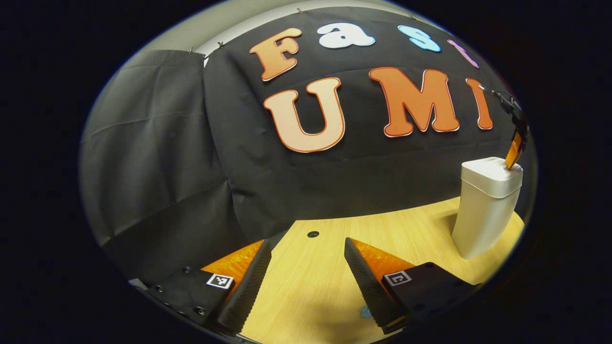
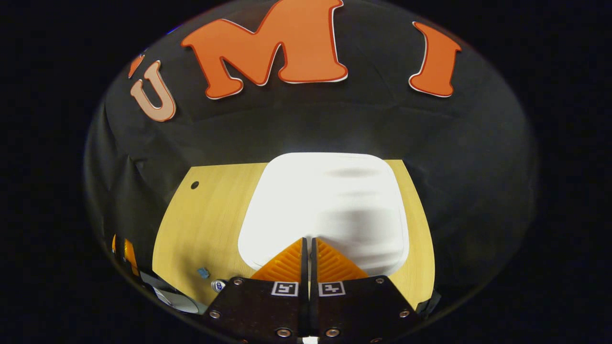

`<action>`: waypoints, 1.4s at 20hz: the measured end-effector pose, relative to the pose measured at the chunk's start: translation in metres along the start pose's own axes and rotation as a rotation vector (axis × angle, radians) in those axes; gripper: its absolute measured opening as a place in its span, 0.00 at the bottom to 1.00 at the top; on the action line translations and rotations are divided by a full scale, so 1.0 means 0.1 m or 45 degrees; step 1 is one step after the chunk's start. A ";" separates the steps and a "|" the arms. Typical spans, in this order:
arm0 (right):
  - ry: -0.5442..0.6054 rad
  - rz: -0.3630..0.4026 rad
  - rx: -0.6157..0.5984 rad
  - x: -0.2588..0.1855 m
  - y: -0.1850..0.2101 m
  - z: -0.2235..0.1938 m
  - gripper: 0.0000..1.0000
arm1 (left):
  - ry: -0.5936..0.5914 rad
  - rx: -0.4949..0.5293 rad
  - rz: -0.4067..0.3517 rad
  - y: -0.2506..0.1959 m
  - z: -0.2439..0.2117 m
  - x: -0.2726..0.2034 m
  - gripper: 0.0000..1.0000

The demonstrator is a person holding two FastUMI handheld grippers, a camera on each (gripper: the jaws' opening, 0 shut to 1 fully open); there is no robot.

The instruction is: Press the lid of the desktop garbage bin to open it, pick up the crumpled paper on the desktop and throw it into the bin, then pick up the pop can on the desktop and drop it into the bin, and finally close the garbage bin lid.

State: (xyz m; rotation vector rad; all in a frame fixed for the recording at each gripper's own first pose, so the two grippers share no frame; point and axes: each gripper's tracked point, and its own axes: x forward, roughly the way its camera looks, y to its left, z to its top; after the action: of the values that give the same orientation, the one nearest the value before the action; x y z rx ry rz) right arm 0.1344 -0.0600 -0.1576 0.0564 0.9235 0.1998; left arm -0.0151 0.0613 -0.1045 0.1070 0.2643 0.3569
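Right gripper (image 2: 309, 241), fingers pressed together, tips on the closed lid of the white plastic desktop bin (image 2: 330, 200); left gripper (image 1: 308, 248) spread wide above the pale wooden table (image 1: 311, 286)

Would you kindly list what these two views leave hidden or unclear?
- Bin interior: in both views the closed lid covers it.
- Right tongs touching the lid: right gripper view, contact point hidden behind the closed tips.
- Small objects at the table edge: right gripper view, too small.
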 end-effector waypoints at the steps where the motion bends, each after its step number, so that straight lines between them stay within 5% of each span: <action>1: -0.023 -0.005 -0.013 -0.02 -0.01 0.03 0.01 | -0.004 0.005 0.002 -0.01 0.02 -0.01 0.94; 3: -0.056 0.007 -0.011 -0.07 0.00 0.08 0.01 | 0.006 0.002 0.004 -0.02 0.00 -0.02 1.00; 8: -0.229 0.004 -0.078 -0.29 -0.03 0.38 0.01 | 0.009 0.000 0.020 -0.10 -0.01 -0.02 0.94; 18: -0.655 0.007 -0.238 -0.78 0.02 1.11 0.01 | -0.021 -0.036 0.017 -0.42 0.06 -0.17 0.98; 28: -0.954 -0.108 -0.287 -1.29 0.12 1.02 0.06 | -0.082 -0.124 -0.095 -0.34 0.20 -0.10 0.98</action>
State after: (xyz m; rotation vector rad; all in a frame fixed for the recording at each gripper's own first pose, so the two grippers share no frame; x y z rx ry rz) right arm 0.1383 -0.0700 0.0068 -0.1120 0.1532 0.1828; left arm -0.0069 0.0247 -0.0881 0.0129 0.1865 0.2915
